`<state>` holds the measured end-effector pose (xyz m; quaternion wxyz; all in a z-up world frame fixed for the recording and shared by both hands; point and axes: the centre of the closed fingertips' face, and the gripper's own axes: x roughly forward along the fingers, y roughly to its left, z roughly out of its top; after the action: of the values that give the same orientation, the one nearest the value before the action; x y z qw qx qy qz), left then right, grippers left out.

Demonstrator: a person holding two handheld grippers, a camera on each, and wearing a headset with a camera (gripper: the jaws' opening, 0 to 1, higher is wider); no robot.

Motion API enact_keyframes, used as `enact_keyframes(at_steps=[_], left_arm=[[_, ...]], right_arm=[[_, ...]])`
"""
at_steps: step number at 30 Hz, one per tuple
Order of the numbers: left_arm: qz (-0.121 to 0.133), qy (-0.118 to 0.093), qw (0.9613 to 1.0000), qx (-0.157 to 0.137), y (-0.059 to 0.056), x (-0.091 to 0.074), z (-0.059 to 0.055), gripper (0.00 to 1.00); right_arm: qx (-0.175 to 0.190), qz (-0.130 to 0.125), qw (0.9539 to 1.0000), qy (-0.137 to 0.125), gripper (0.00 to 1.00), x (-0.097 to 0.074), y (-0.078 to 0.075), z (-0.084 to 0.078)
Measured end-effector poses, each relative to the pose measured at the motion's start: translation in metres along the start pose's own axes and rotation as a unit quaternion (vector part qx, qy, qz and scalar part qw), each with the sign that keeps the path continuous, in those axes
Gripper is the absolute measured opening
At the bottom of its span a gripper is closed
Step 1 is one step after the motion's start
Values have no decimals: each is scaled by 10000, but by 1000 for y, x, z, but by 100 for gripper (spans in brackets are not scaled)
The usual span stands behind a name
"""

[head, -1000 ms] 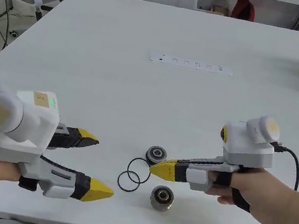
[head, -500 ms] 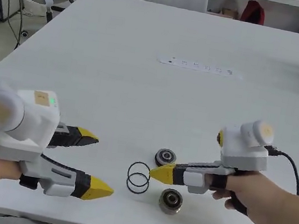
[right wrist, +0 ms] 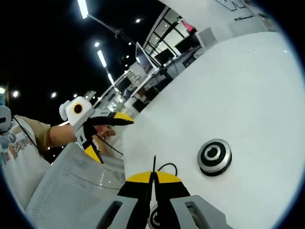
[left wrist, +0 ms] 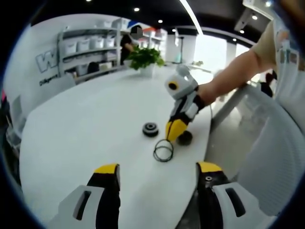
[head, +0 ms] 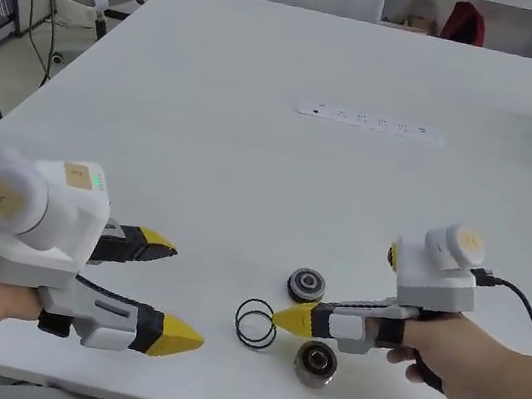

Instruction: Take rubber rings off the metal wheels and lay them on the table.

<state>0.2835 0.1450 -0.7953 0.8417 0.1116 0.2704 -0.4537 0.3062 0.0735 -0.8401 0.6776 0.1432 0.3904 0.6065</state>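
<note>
Your right claw (head: pixel 280 316) is closed, tip low on the desk (head: pixel 252 157) and touching the edge of the two rings (head: pixel 254 323). They lie flat and overlapping on the left-claw side of the wheels. In the right gripper view a thin black line runs up from between the shut jaws, so a ring edge may be pinched, but it's too thin for me to confirm. The low, near-flat angle makes sense: it's the way to get narrow tips onto a ring lying on the desk. The far wheel (head: pixel 306 285) sits on its face just beyond the claw, and the near wheel (head: pixel 316 362) sits just beside it on your side. Both are apart from the rings and look bare, so I'd judge the stripping is finished and this is only laying down or tidying. Your left claw (head: pixel 168 288) is wide open, empty, and held by the desk's near edge, well apart from the parts. It looks parked, ready to steady a wheel if needed. If a ring is pinched, open slowly, since rubber that thin could cling to a tip and flick.
</note>
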Motion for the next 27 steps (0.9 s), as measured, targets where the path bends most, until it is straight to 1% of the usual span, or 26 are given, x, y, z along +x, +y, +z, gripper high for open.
enact_keyframes(at_steps=[4, 12, 17, 27], left_arm=[[11, 18, 10000, -16, 2, 0, -1, 65], [10, 54, 10000, -51, 4, 3, -3, 65], [-2, 70, 10000, -67, 3, 5, -4, 65], [-13, 111, 9999, -88, 2, 5, -6, 65]], right_arm=[[59, 28, 10000, 36, 0, 2, -1, -3], [124, -46, 9999, 45, 0, 2, -6, -5], [131, -148, 9998, 62, 0, 1, -11, -6], [116, -298, 9994, 134, 2, 0, -16, -10]])
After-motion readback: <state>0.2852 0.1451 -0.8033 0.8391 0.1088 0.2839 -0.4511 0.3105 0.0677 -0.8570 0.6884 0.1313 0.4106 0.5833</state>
